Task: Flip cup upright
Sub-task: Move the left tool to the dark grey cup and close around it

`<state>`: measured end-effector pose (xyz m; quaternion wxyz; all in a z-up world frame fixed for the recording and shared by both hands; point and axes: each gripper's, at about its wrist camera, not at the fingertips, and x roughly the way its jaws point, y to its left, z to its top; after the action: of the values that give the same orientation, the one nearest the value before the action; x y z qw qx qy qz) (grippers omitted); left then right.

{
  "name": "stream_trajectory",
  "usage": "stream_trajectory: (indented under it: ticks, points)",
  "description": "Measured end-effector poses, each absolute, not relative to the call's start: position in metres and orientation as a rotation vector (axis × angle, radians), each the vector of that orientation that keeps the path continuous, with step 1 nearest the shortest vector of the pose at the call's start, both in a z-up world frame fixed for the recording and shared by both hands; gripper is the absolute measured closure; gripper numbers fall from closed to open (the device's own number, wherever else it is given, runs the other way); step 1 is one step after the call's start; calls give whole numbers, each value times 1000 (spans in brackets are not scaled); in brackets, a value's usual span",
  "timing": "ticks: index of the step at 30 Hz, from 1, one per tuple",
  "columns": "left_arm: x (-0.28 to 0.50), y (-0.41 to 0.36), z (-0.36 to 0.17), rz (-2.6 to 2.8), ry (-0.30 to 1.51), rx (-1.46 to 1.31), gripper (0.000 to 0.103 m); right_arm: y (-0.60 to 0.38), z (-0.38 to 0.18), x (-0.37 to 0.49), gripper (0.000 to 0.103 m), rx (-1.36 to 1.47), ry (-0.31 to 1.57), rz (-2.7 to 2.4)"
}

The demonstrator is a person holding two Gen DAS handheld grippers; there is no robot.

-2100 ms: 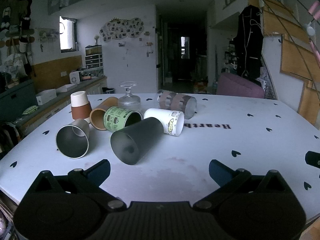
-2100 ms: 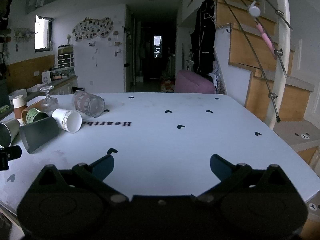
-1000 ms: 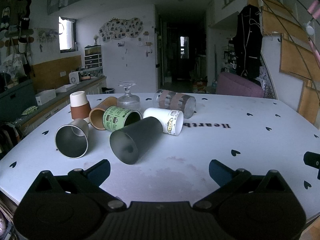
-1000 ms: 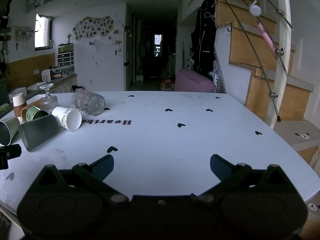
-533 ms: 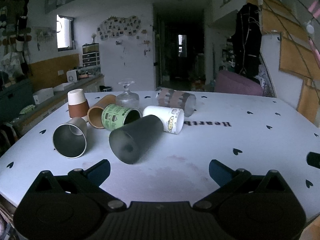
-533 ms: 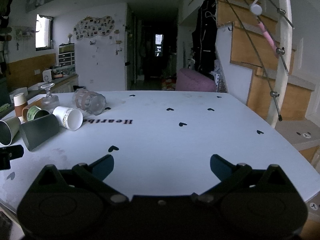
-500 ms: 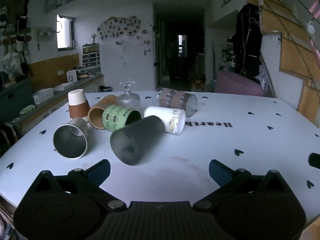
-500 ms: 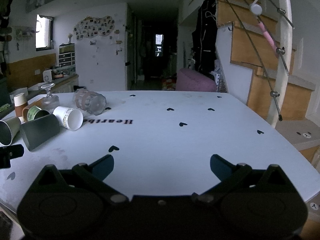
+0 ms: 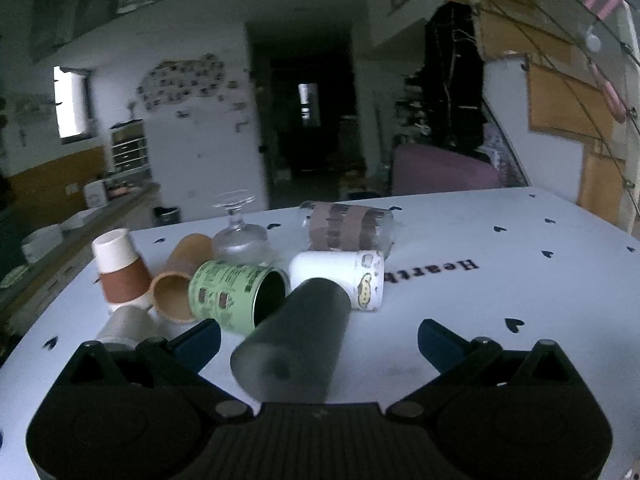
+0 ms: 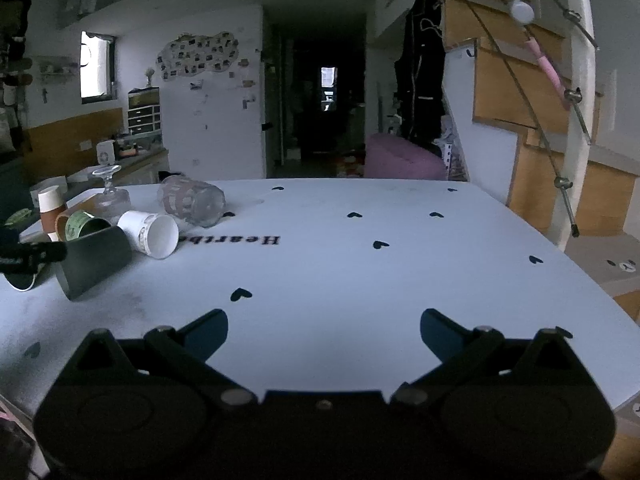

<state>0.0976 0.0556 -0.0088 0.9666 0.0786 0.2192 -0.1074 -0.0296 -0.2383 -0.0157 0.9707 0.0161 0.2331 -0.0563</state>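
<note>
Left claw gapes, released, around the dark tumbler; closing skewed could roll it into the green cup beside it.

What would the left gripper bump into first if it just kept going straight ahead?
Most likely the dark grey cup lying on its side: its open mouth already sits between the open left gripper's fingers. The white cup lies just behind it; exact depth is hard to judge.
</note>
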Motion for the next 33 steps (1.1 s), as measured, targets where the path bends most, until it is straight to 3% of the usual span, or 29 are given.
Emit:
stream_trajectory:
  ticks: [11,15,33]
  points:
    - [153,57,-33,-249,570,276,2,-238,-16,-29,0,32,466,-99]
    - [164,60,-45,-240,658,273,23,-238,-15,-28,0,35,467,-90]
    - [66,8,-47,-349,662,246,24,-239,-15,-28,0,60,472,-71]
